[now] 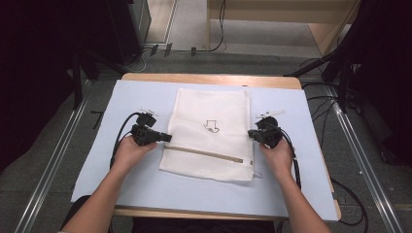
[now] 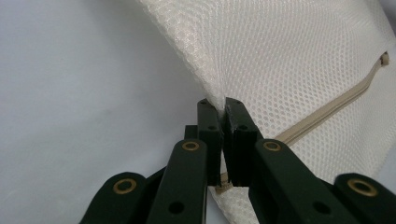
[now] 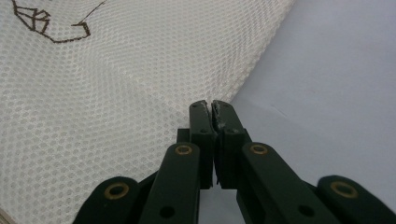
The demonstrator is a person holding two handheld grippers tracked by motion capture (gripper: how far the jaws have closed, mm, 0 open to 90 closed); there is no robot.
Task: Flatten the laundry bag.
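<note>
A white mesh laundry bag point(image 1: 209, 131) lies flat on the light blue sheet point(image 1: 131, 97), with a beige zipper point(image 1: 204, 153) across its near part and a small dark line drawing point(image 1: 212, 126) at its middle. My left gripper point(image 1: 167, 138) is at the bag's left edge. In the left gripper view its jaws point(image 2: 221, 105) are shut on a fold of the mesh point(image 2: 289, 56), just beside the zipper point(image 2: 336, 107). My right gripper point(image 1: 251, 133) is at the bag's right edge. Its jaws point(image 3: 211, 105) are shut, with a sliver of the mesh point(image 3: 116, 93) pinched at the tips.
The sheet covers a wooden table point(image 1: 209, 80) whose far edge shows behind the bag. Black cables point(image 1: 119, 138) trail from both grippers along the person's forearms. Dark equipment and floor rails point(image 1: 58, 155) flank the table.
</note>
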